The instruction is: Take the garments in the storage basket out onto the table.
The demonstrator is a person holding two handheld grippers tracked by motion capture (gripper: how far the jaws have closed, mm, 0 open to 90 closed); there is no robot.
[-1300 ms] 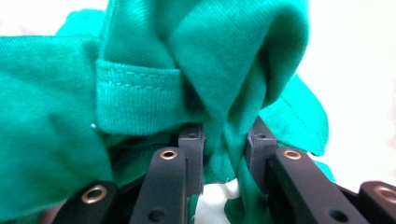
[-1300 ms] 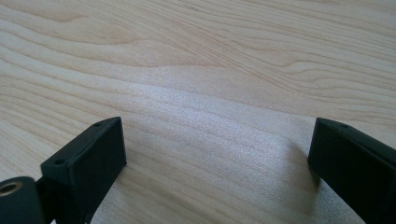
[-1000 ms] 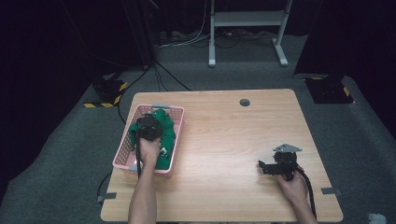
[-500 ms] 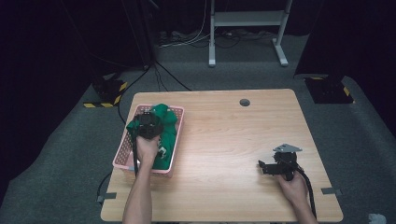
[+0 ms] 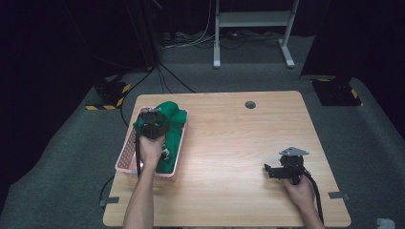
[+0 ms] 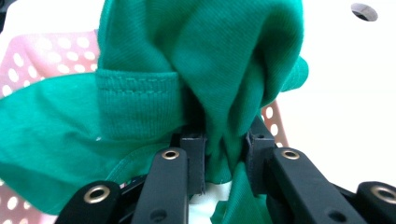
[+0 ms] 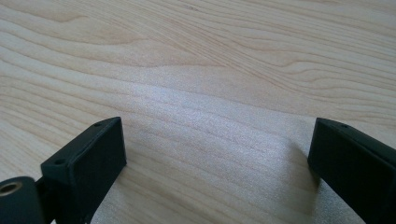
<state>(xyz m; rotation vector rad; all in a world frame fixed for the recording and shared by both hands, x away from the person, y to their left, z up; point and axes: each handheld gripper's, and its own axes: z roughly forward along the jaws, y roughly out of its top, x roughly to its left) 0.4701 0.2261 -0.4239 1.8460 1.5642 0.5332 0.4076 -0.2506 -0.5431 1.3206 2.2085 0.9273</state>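
One wooden table (image 5: 229, 143) carries a pink perforated basket (image 5: 125, 155) at its left edge, and a green knit garment (image 5: 173, 136) lies partly in that basket, its upper folds bunched and raised above the basket's far end. Judged from its drape and the ribbed, stitched hem visible in the left gripper view, the garment (image 6: 196, 60) is light, soft and wholly limp; it should not slip readily from the pads but will trail and may snag on the basket rim as it comes away. A thick gather of several layers, or the ribbed hem, appears the soundest place to take hold. The left hand-held gripper (image 5: 153, 125), above the basket's far end, has its jaws drawn narrow and clamped on such a gather of cloth (image 6: 226, 149). The right hand-held gripper (image 5: 273, 171), well apart from the basket toward the table's right edge, stands wide open over bare wood, holding nothing (image 7: 215, 154).
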